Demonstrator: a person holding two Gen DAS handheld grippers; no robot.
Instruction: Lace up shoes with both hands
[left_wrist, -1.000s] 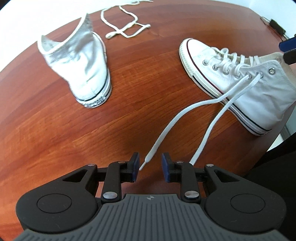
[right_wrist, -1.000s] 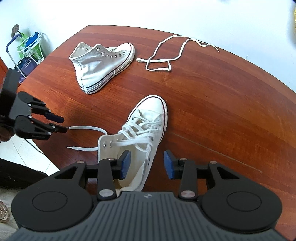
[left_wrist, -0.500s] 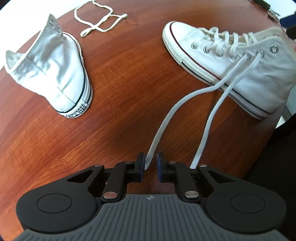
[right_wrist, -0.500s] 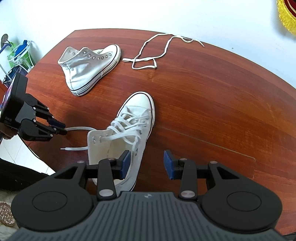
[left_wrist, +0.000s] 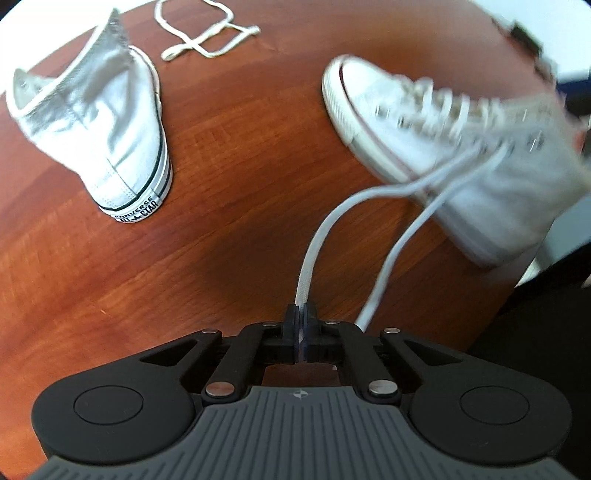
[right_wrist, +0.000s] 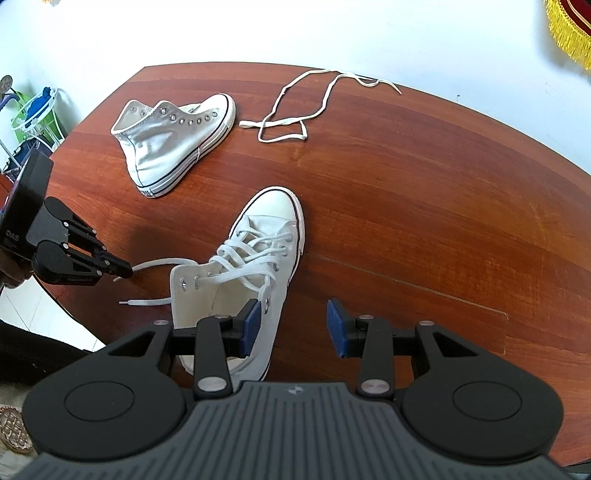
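1. Left gripper (left_wrist: 302, 312) now clamped together on one lace end (left_wrist: 314, 251), near its tip; a second ago stood apart with that tip lying loose between the pads, half a second ago half closed around it.
2. Same lace end, seen from the right wrist camera (right_wrist: 159, 264), running from the left gripper (right_wrist: 125, 269) up to the top eyelets of the laced shoe (right_wrist: 258, 266).
3. Other lace end (left_wrist: 391, 266) hanging free beside the gripper, not held, tip lying near the table edge (right_wrist: 144, 302).
4. Laced shoe (left_wrist: 443, 147) lying on its side at the near edge of the wooden table (left_wrist: 240, 184), blurred in the left wrist view, sharp a second ago.
5. Right gripper (right_wrist: 293, 326) apart over the shoe's heel side, nothing between the blue pads, same gap as before.
6. Unlaced shoe (left_wrist: 103, 129) further off on the table, well apart from the laced one; spare lace (left_wrist: 207, 40) coiled loosely beyond it, unchanged on the table.
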